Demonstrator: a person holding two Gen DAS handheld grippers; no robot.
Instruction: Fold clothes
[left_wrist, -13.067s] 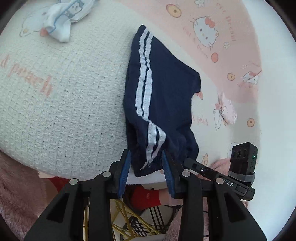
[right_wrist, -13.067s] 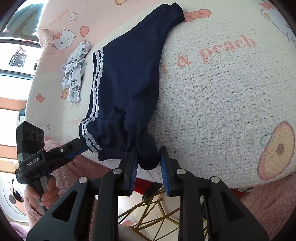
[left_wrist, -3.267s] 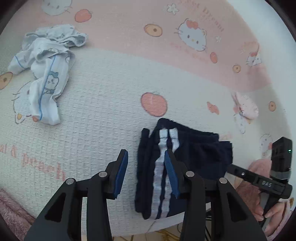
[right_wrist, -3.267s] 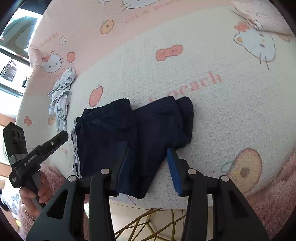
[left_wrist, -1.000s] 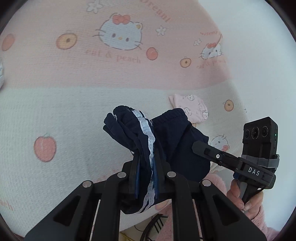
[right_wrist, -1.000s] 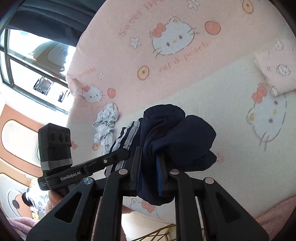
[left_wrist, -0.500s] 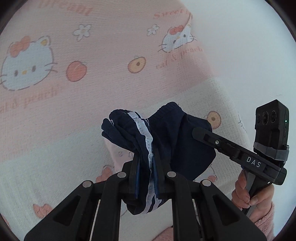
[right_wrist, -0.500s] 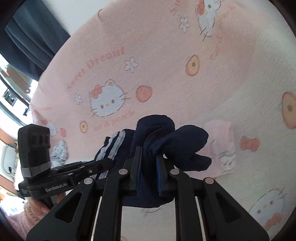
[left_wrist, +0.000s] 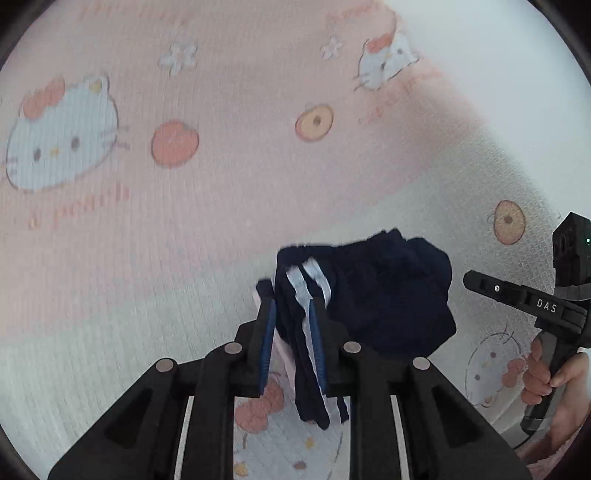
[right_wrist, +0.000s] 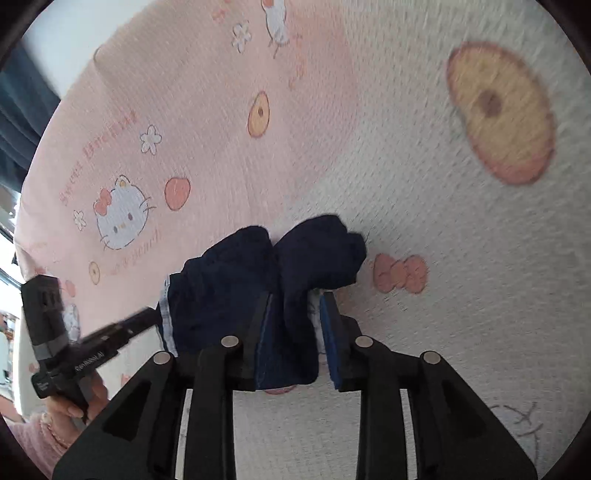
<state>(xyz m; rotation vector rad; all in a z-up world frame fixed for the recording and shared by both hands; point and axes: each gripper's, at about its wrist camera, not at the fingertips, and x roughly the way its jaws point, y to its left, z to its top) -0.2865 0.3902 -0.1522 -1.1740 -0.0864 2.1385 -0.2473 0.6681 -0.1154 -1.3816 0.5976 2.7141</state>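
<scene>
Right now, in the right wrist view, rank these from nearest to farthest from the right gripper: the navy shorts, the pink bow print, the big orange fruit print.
1. navy shorts: between the opening jaws of the right gripper.
2. pink bow print: just right of the fingertips.
3. big orange fruit print: far upper right on the blanket.

Left gripper (left_wrist: 291, 332): matte black plastic frame, two angular linkage arms with triangular cut-outs, four silver round pivot screws, blue ribbed pads on the inner finger faces. Right gripper (right_wrist: 295, 328): same black build, same four silver screws, blue pads. Seen from the left wrist view, to the right of the left gripper, the right unit carries white "DAS" lettering on its bar, a black camera block with a small green light, and a black pistol handle. Hand (left_wrist: 550, 380) on that handle: fluffy pink sleeve (right_wrist: 33, 439) at the wrist.
</scene>
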